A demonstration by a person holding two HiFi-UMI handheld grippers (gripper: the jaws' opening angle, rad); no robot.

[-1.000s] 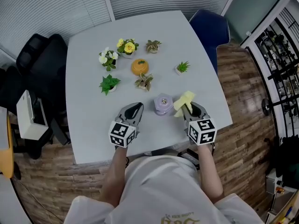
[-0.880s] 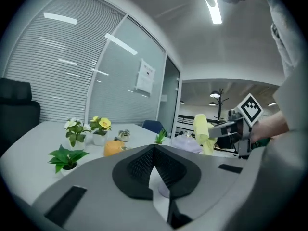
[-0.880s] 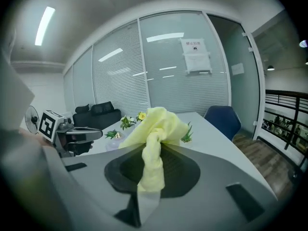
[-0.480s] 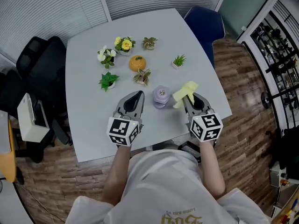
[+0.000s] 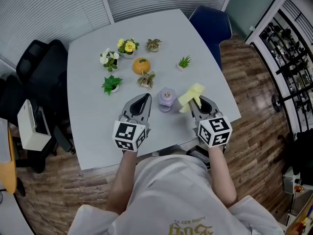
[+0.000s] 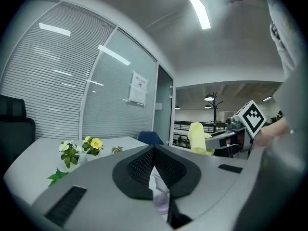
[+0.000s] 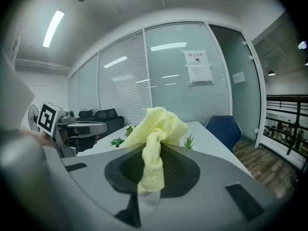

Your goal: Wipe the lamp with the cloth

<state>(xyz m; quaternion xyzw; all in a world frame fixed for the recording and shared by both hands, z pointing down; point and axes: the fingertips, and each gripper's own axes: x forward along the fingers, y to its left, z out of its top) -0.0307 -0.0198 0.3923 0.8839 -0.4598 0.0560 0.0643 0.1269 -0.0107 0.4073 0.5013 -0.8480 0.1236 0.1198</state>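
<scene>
— What do the jaws hold?
— The left gripper (image 5: 144, 98) is closed on nothing. The right gripper (image 5: 194, 103) pinches the yellow cloth (image 5: 190, 95).
— The lamp (image 5: 166, 100)?
— On the worktop (image 5: 88, 124) between them, beside the cloth. Potted plants (image 5: 128, 46) stand beyond.

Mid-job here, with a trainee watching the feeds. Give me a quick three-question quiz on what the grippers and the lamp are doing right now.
1. Multiple choice: what is the right gripper clamped on? A) the crumpled yellow cloth B) the small round lavender lamp C) nothing
2. True or false: the lamp stands on the pale grey table between the two grippers.
3. Fill in: the left gripper has its fingers ___, with nothing between them.
Key: 1 A; 2 true; 3 shut.
</scene>
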